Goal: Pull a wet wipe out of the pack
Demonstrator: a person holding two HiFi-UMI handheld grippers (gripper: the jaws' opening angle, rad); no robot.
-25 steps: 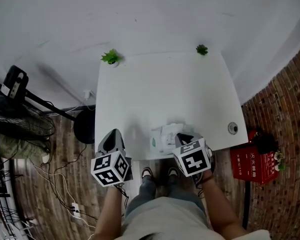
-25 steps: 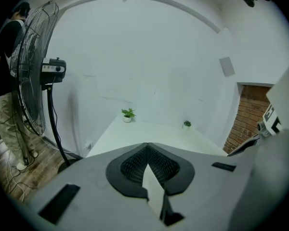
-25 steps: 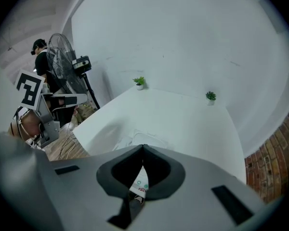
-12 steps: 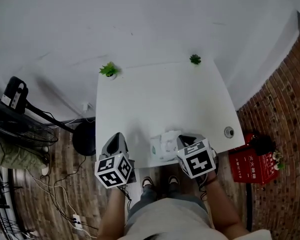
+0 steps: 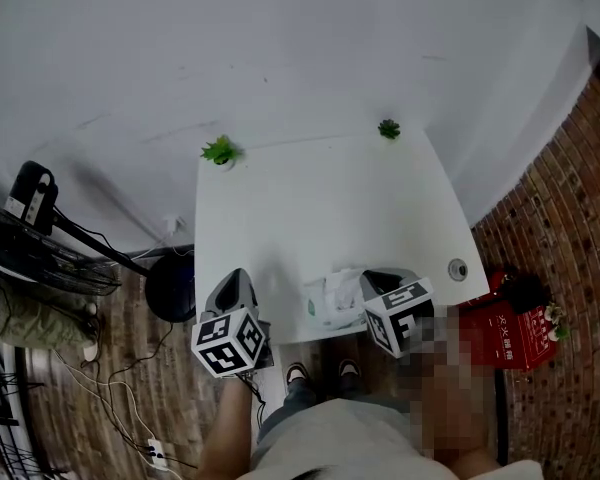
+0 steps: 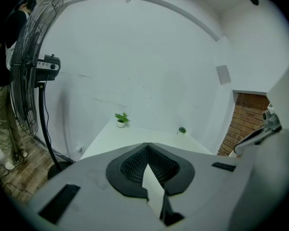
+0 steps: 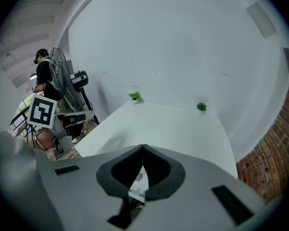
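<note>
I hold both tongs closed on nothing. The left gripper has its tips together by the near-left corner of the table. The right gripper has its tips together just above the pack, which lies at the table's near edge. I judge the right is poised to nip a wipe and the left is ready to steady the pack. White folds crown the pack, but I cannot tell if they are a wipe. The right gripper view shows only a sliver of it.

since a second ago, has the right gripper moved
Yes, slightly: the right gripper has edged rightward, nearer the round hole, beside the wipe pack.
</note>
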